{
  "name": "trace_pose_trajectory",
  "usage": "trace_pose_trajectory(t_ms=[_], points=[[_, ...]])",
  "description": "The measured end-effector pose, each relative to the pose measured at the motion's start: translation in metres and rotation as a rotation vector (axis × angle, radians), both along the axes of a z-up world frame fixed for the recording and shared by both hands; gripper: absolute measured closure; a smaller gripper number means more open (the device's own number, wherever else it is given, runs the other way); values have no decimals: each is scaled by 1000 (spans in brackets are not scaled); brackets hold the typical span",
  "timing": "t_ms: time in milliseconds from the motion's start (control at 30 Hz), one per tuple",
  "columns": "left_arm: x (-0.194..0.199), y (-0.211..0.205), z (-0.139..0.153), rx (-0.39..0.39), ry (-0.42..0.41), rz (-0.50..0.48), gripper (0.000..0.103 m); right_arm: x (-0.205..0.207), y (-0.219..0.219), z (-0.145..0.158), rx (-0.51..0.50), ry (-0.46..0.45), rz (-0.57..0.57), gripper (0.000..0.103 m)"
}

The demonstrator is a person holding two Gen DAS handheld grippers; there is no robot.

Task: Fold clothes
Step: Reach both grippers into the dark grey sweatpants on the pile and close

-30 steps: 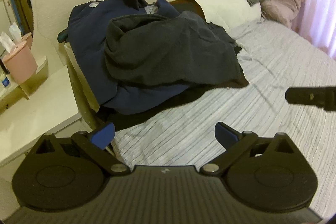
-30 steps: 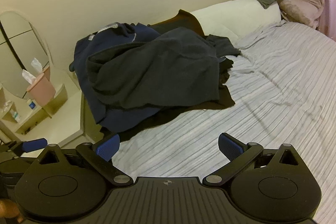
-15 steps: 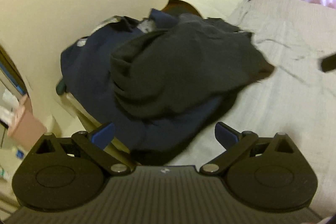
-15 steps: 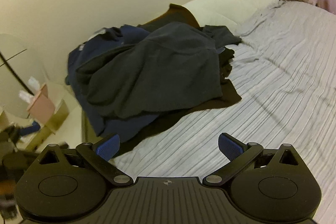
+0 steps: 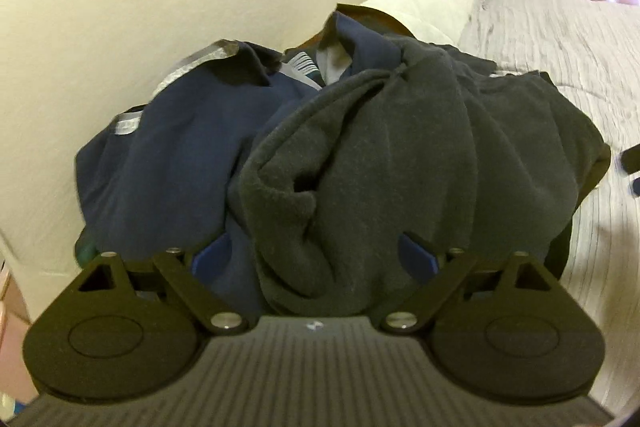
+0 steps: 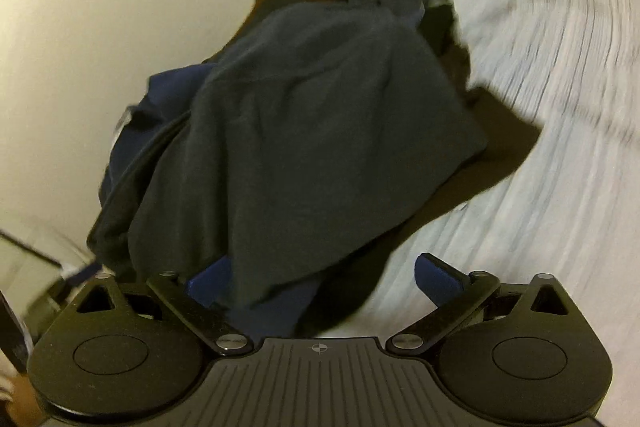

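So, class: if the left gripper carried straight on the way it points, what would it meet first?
Most likely the crumpled dark grey fleece garment; it already fills the space between the open left gripper fingers.

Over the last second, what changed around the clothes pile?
Both grippers closed in on the pile: the left gripper now has the dark grey garment between its open jaws, and the right gripper reaches the pile's lower edge, jaws open too. Nothing is grasped. The grey garment, navy garment and striped bedsheet lie as before.
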State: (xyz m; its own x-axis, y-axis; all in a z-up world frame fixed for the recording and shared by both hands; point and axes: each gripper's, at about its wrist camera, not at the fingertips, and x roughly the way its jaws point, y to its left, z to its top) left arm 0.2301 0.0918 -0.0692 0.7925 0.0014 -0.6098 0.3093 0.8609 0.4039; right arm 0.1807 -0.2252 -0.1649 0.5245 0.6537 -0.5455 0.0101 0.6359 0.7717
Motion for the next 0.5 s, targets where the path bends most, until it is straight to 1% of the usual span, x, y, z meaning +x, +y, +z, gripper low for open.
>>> trace_pose_trajectory(t_ms=[33,133,167,200,233,267,300,333,400,433,467,500], points=[[3,2,-2,-3,0,-6,15,5,4,-10,24,18,-11,28],[11,6,-7,-12,1,-24,15,16,16,-31,66,46,-44,28],[13,7,-8,-15,4,-29,17,21,19,-37,80,53,-54,28],[17,9,-10,-18,10,-33,19,25,21,-43,97,63,-66,28],[19,10,-9,-21,14,-34,28,28,22,-47,109,73,-82,28],[21,10,-8,-24,17,-33,34,31,23,-50,121,79,-100,29],[22,11,-5,-32,15,-36,36,32,21,-48,126,69,-127,44],[22,12,-3,-42,8,-38,36,32,17,-41,131,47,-153,55],[24,11,0,-51,7,-43,36,30,11,-27,153,7,-183,55],[25,11,1,-56,7,-46,40,30,9,-21,166,-10,-187,55],[28,9,1,-54,12,-45,50,33,10,-17,168,-19,-175,55],[31,8,0,-51,18,-43,54,36,10,-17,169,-14,-174,60]])
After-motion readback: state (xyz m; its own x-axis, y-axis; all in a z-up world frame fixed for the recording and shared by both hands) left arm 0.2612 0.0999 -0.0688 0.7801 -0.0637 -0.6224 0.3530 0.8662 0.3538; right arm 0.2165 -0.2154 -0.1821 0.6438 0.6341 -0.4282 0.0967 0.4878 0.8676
